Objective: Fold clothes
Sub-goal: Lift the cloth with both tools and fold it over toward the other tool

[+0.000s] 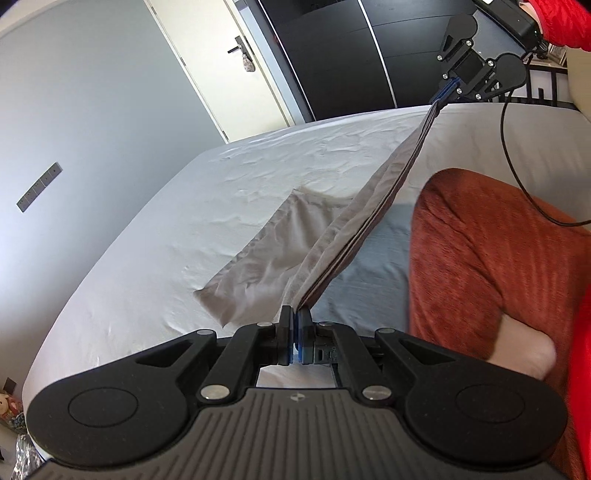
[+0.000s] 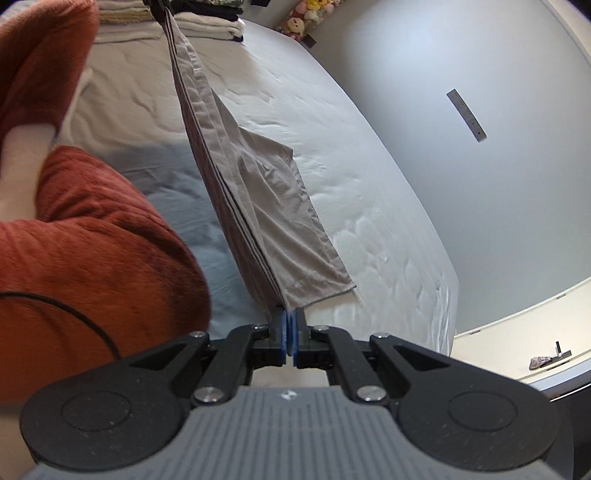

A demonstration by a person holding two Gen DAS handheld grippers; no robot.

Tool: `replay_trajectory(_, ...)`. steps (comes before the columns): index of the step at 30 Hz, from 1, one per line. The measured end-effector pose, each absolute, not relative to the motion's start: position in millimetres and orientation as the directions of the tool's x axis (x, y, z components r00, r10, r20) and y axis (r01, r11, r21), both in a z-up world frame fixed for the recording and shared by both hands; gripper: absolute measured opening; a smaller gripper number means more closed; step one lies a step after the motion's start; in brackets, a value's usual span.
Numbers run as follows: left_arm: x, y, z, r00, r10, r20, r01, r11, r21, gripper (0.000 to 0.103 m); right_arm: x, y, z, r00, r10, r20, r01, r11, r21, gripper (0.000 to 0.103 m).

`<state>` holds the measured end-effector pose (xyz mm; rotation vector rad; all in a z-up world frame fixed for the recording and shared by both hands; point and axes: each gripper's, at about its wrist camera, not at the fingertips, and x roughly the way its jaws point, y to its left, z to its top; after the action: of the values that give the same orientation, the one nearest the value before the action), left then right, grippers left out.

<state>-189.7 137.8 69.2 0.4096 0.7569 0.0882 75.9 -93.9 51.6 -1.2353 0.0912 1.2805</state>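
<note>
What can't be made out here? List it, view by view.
- Left wrist view: what kind of garment the grey cloth is; its lifted edge, stretched between the left tongs and right tongs, hides the far side.
- Right wrist view: the left tongs, cut off by the top edge; the right tongs show whole.
- Right wrist view: the folded pile at the bed's far end, too small and cropped.
</note>
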Motion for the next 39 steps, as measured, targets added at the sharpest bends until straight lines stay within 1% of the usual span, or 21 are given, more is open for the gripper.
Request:
replay_trajectory(3, -197.2, 143.4, 71.8, 0.728, 0.214, -0.652, 0.064, 0.925, 0.375, 0.002, 68.2, -96.7, 62.7, 0.368, 0.666, -0.648, -0.755, -0.193, -0.627, 0.003)
replay_trajectory(9, -170.4, 170.5, 66.8, 0.720, 0.244, -0.649, 0.019, 0.929, 0.371, 0.002, 85.5, -80.6, 61.8, 0.381, 0.667, -0.640, -0.781, -0.138, -0.609, 0.003)
replay_trajectory(17, -102.9, 222.5, 59.9, 0.673, 0.278, -0.686, 0.004, 0.926, 0.379, 0.002, 126.7, -33.2, 52.9, 0.410, 0.663, -0.626, -0.812, -0.047, -0.582, 0.003)
replay_trajectory(22, -50.0, 266.8, 50.3, 0.635, 0.301, -0.711, -0.010, 0.924, 0.383, 0.003, 163.6, 13.8, 43.7, 0.436, 0.642, -0.631, -0.826, 0.007, -0.564, 0.003)
replay_trajectory(26, -8.0, 303.3, 33.0, 0.605, 0.308, -0.734, -0.008, 0.924, 0.382, 0.003, 200.0, 55.3, 34.0, 0.441, 0.617, -0.652, -0.845, 0.040, -0.533, 0.003)
replay_trajectory(31, 40.8, 350.0, -4.9, 0.550, 0.290, -0.783, -0.002, 0.938, 0.346, 0.003, 247.0, 108.1, 8.5, 0.422, 0.589, -0.689, -0.873, 0.058, -0.485, 0.003)
replay_trajectory(39, 101.4, 420.0, -88.6, 0.444, 0.216, -0.870, -0.015, 0.972, 0.234, 0.003, 315.1, 196.5, -72.9, 0.351, 0.523, -0.777, -0.927, 0.079, -0.366, 0.003)
